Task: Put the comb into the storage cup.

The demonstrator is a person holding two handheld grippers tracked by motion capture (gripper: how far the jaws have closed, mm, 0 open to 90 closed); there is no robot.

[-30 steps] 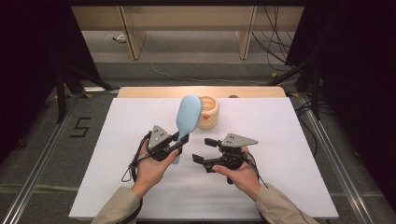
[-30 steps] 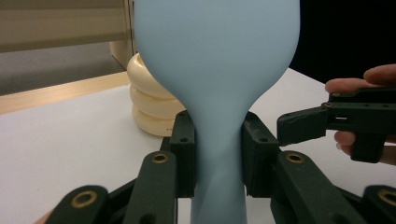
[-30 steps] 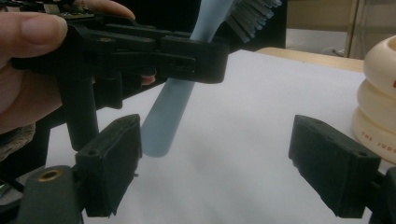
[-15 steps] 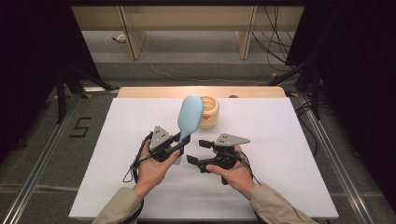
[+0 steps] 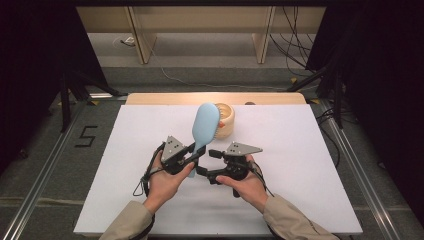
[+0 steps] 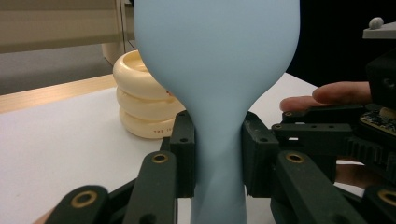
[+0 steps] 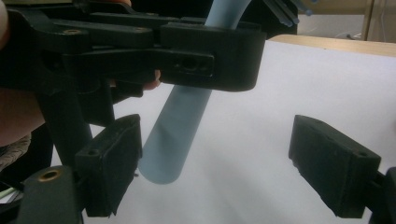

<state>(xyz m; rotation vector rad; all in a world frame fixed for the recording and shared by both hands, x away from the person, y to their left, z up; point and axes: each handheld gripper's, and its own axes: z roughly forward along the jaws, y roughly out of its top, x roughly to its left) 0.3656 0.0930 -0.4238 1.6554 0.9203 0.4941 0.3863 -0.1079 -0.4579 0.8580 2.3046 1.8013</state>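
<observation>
A light blue hairbrush (image 5: pixel 205 125) stands tilted above the white table top, head up and away from me. My left gripper (image 5: pixel 196 153) is shut on its narrow neck; in the left gripper view both pads (image 6: pixel 186 154) press the blue neck (image 6: pixel 217 140). My right gripper (image 5: pixel 206 161) is open just right of the handle. In the right gripper view the handle's round end (image 7: pixel 173 140) hangs beside the left pad (image 7: pixel 114 158), untouched, under the left gripper's jaw (image 7: pixel 205 63).
A cream container of stacked rings (image 5: pixel 226 120) stands behind the brush at the far middle of the white board (image 5: pixel 300 175). A wooden strip (image 5: pixel 165 98) runs along the board's far edge. Metal rails and cables lie on the floor around.
My right gripper has moved left, closer to the left gripper and the brush handle. The left gripper and the brush have stayed nearly still.
</observation>
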